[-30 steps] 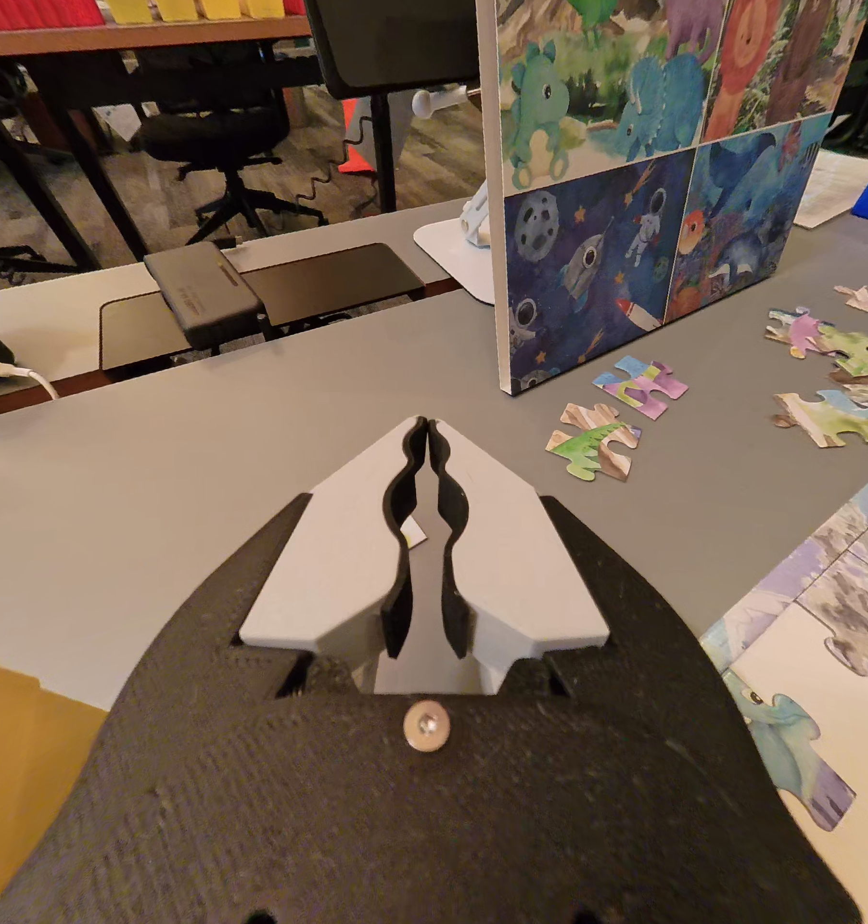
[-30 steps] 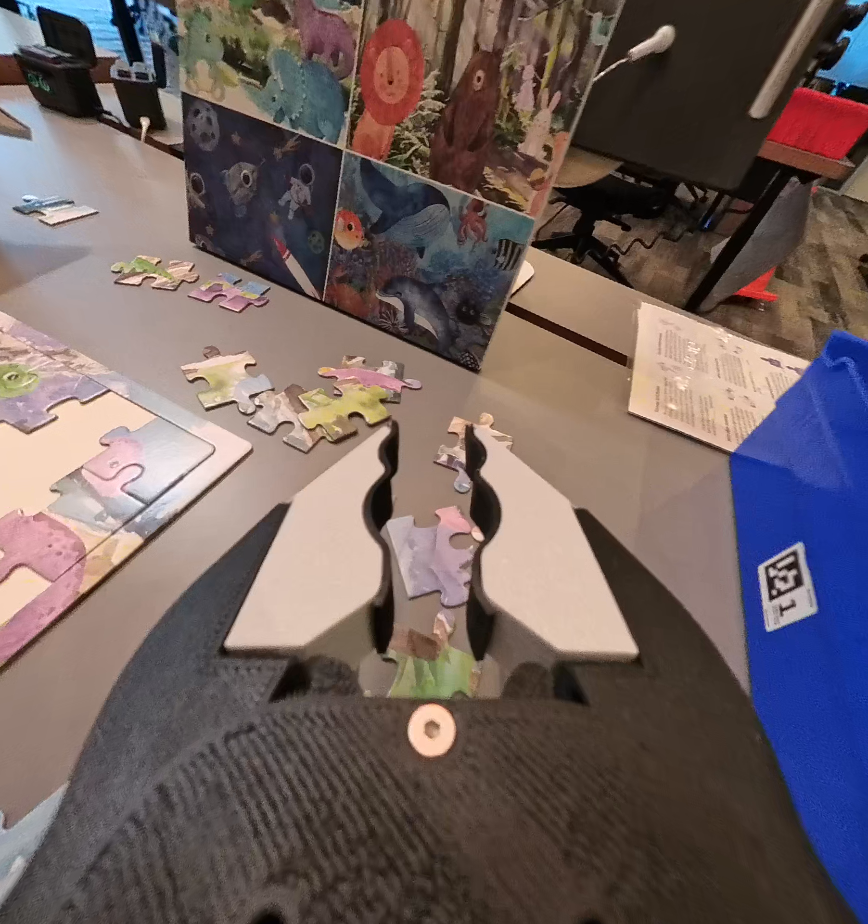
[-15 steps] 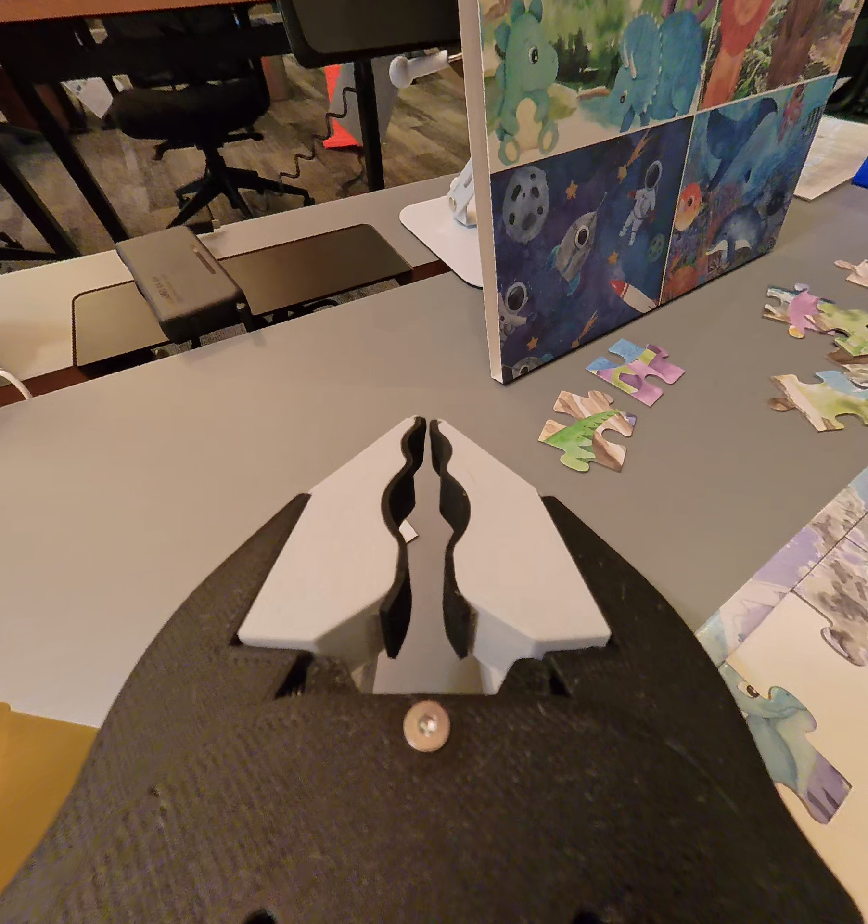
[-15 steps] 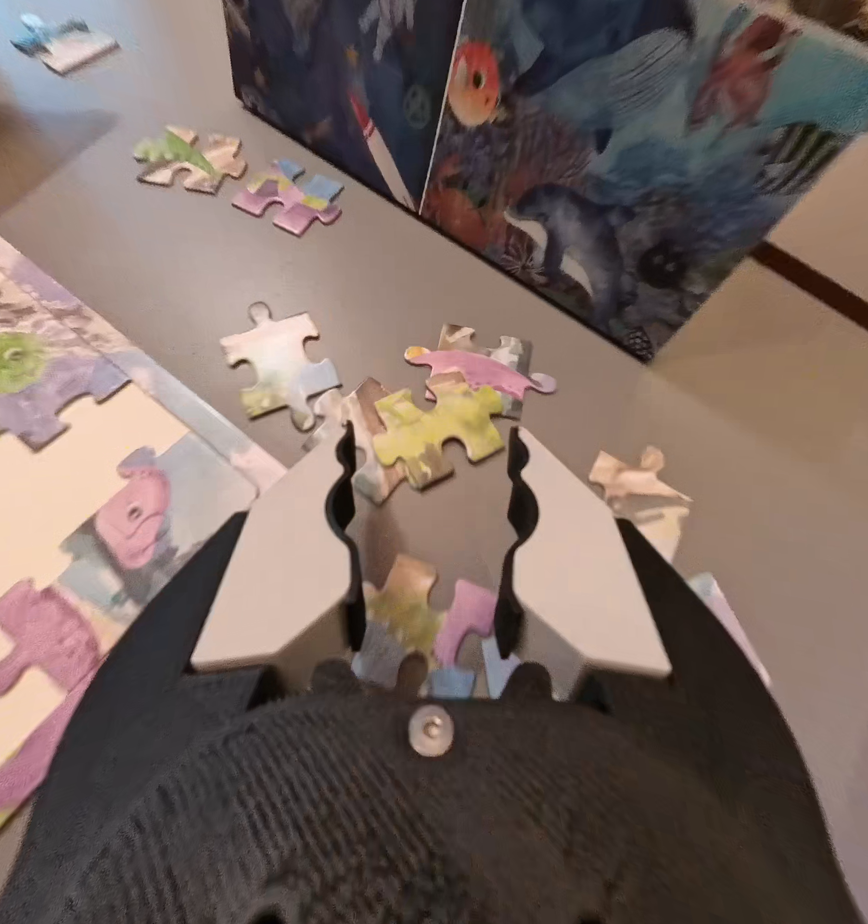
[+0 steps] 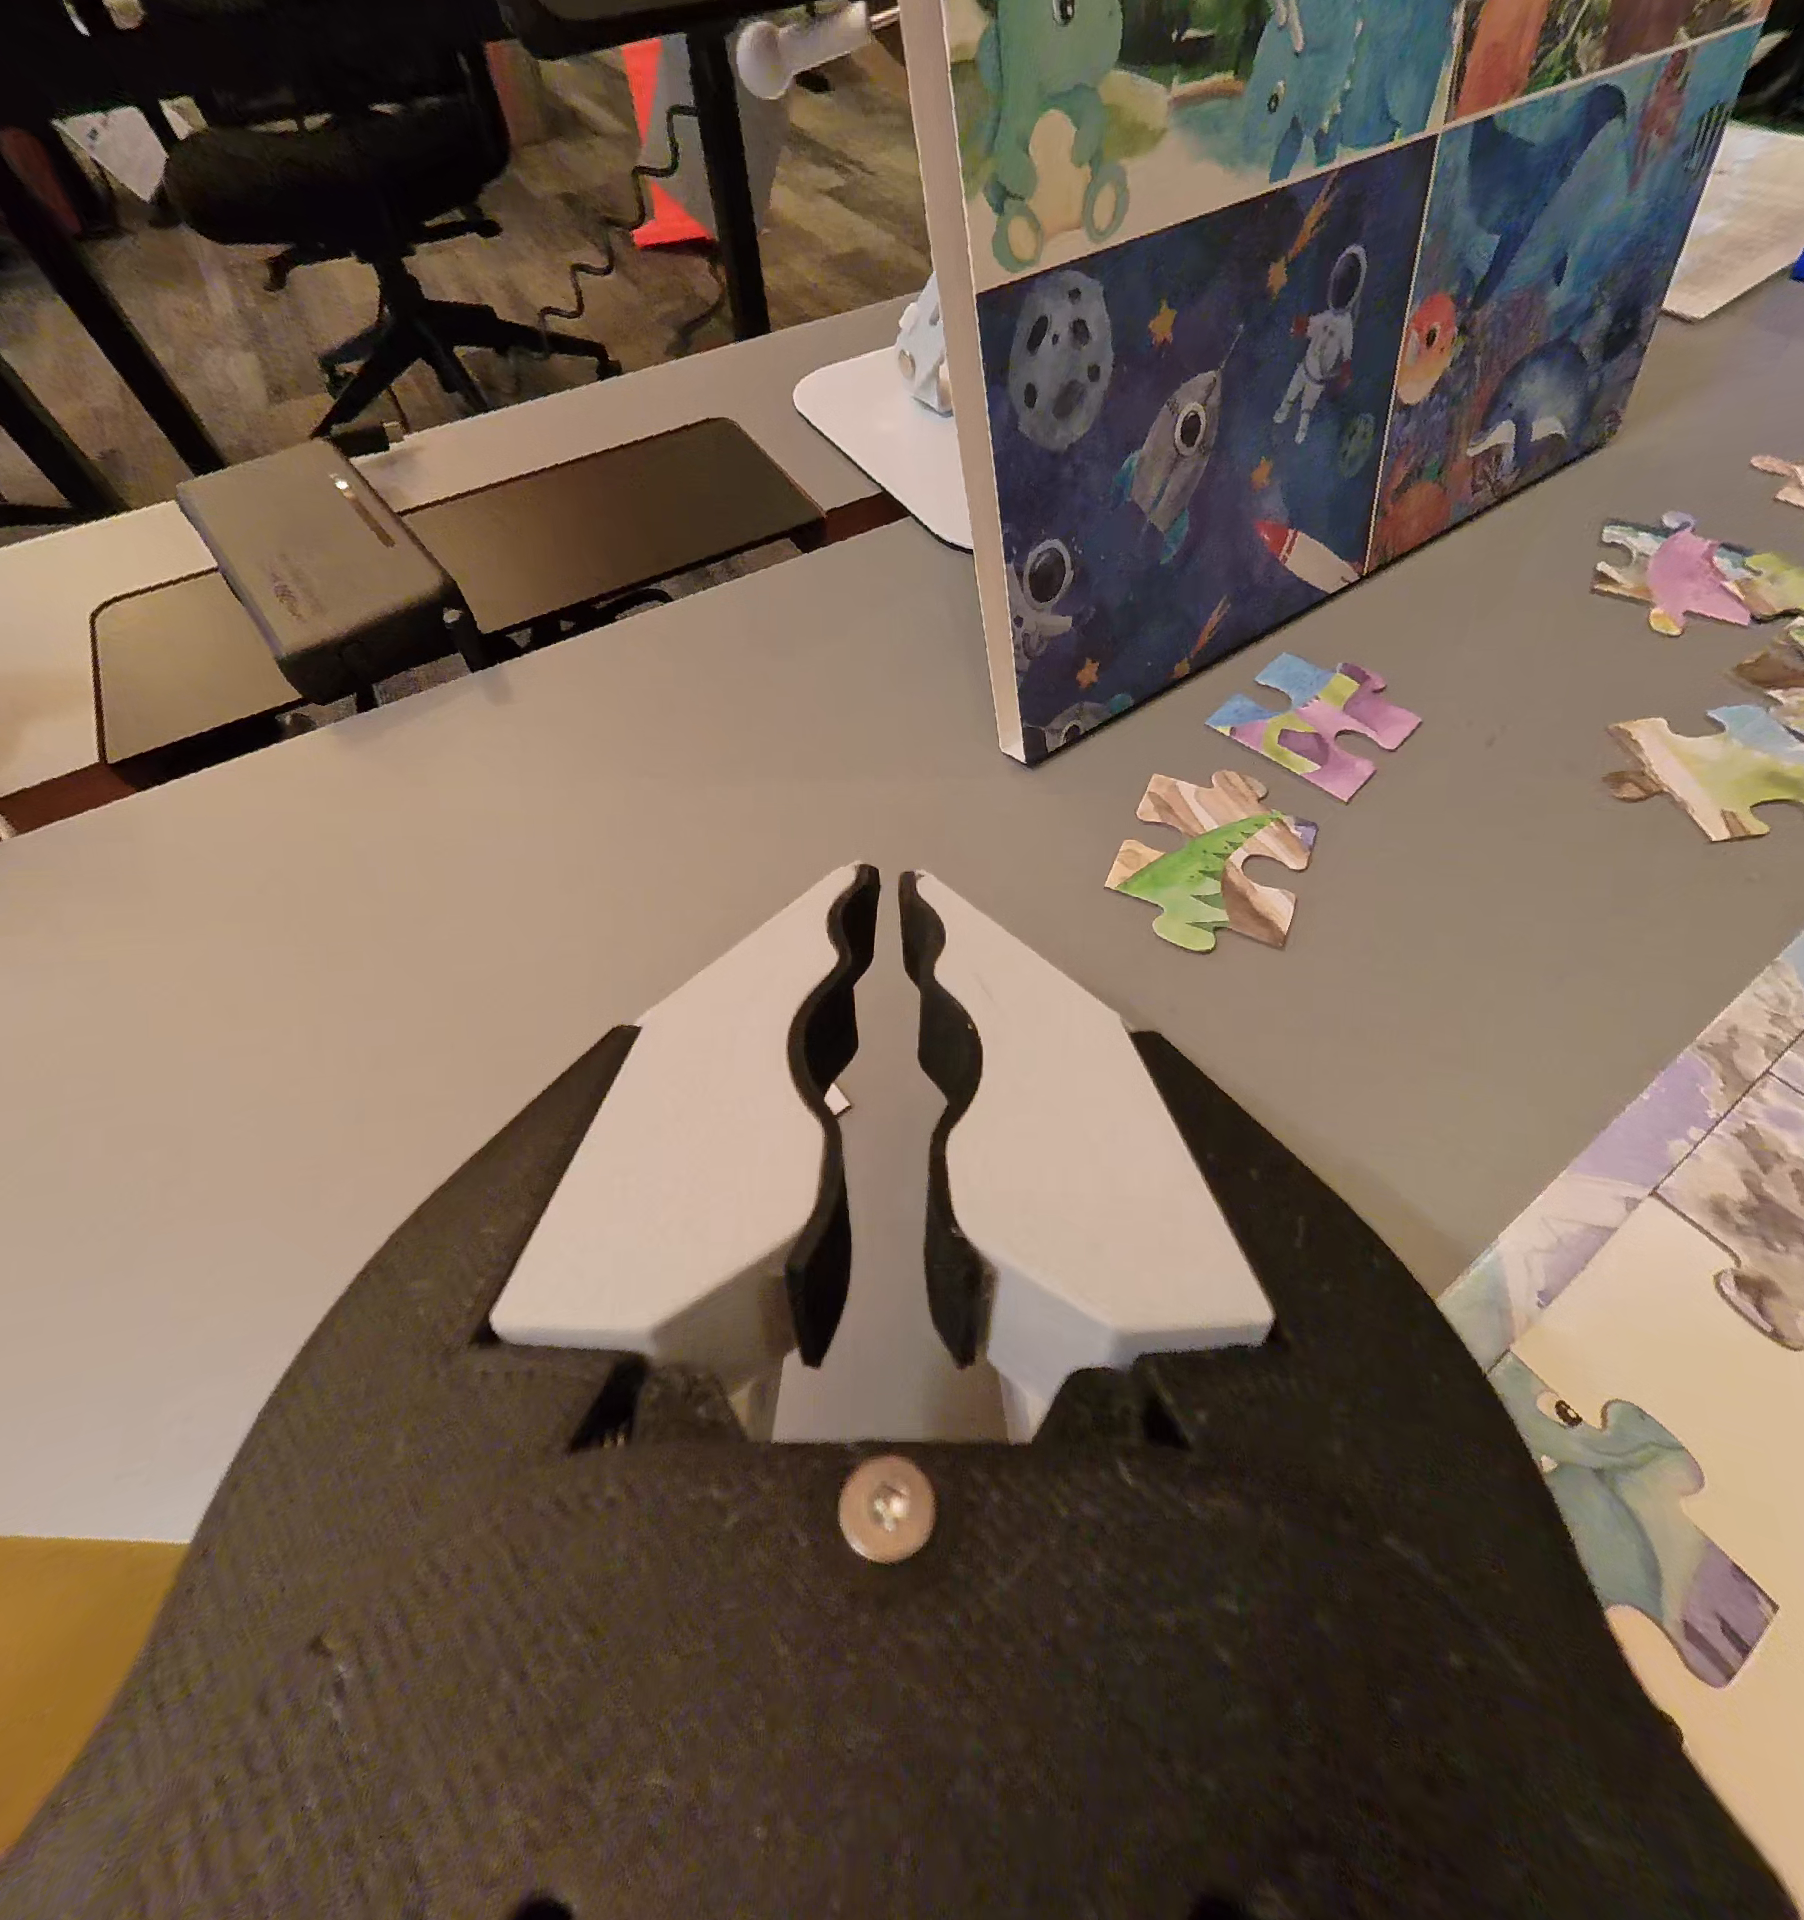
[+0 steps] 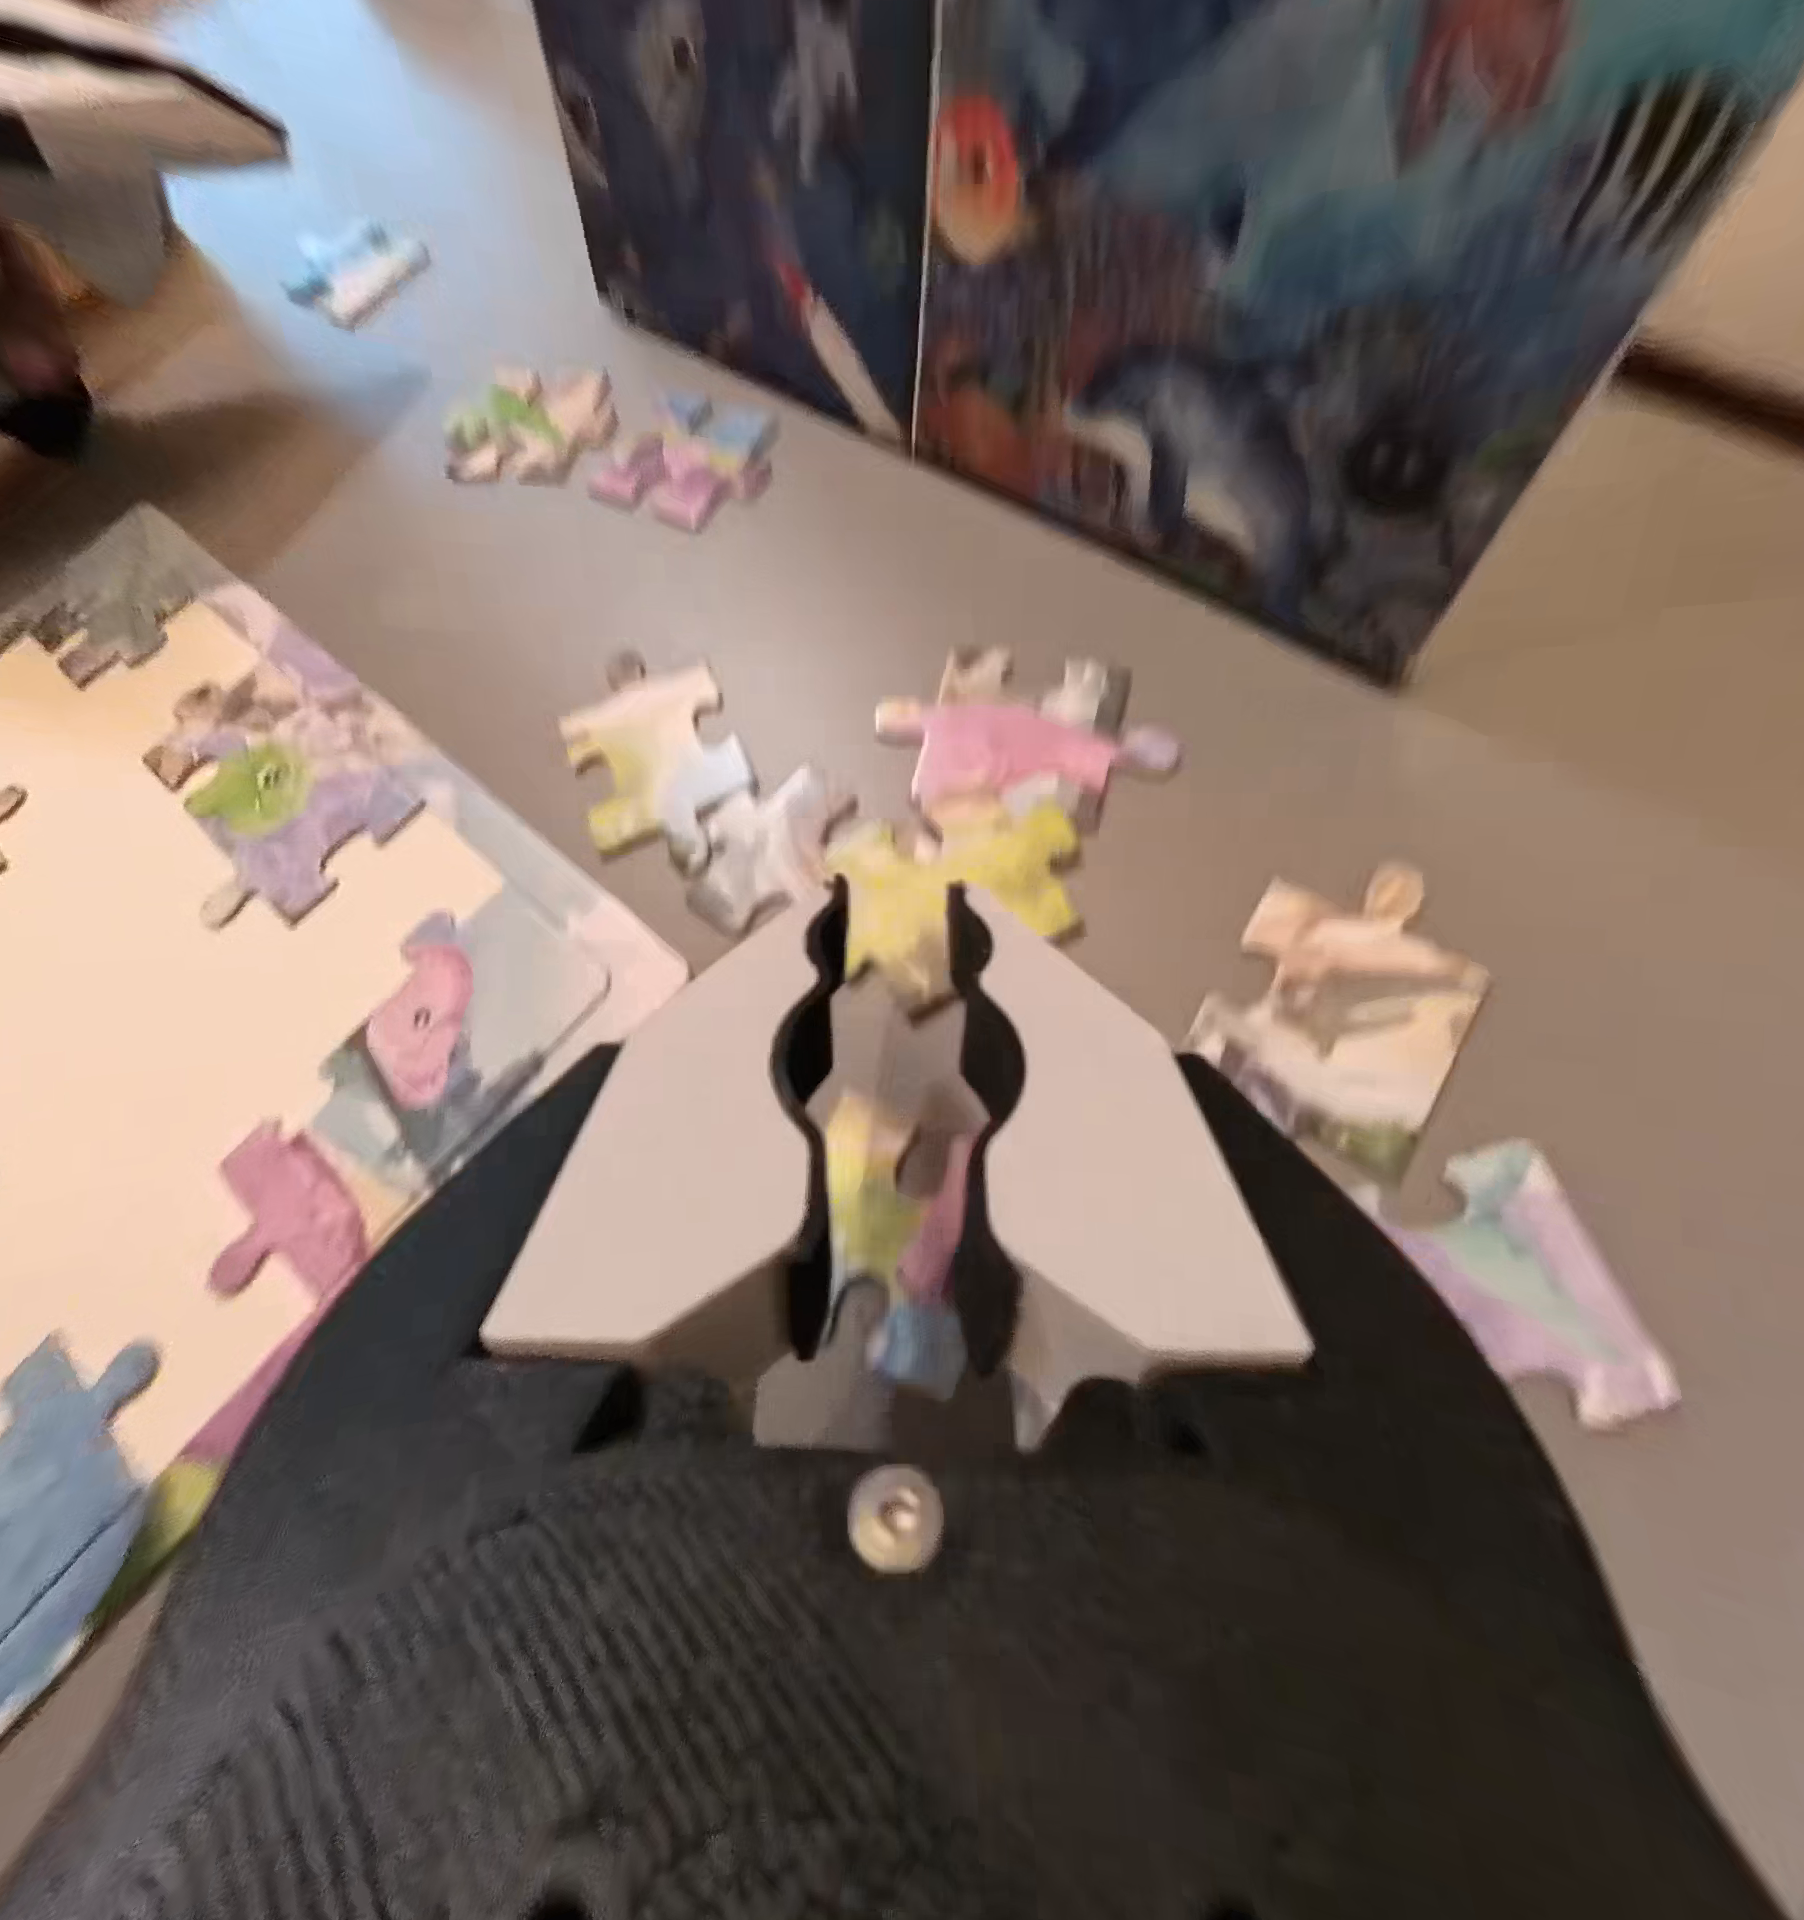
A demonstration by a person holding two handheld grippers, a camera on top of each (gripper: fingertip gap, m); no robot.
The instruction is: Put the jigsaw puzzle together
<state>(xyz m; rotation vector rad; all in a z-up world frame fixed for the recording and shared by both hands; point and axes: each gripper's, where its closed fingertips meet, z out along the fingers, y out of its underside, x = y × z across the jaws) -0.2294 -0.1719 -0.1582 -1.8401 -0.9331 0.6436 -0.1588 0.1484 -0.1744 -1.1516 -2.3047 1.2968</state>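
Two grippers over the surface (image 5: 462, 987), puzzle part-built.

Left wrist view: left gripper (image 5: 882, 878) fingers nearly closed, empty; board (image 5: 1656, 1382) at right, box (image 5: 1293, 364) far right.
Right wrist view (blurred): right gripper (image 6: 896, 899) fingers narrowly apart above a piece (image 6: 893, 1205); grip on it cannot be told. Loose pieces (image 6: 981, 790) beyond, board (image 6: 129, 935) left.

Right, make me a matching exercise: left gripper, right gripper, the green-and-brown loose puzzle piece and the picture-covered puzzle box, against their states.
1. left gripper
2. right gripper
3. green-and-brown cardboard puzzle piece
4. picture-covered puzzle box

A. stands upright on the grey table
B. yellow-and-pink puzzle piece between its fingers
C. lies flat near the box's corner
D. fingers nearly together, empty

Pairs: 1-D, 2-B, 3-C, 4-A
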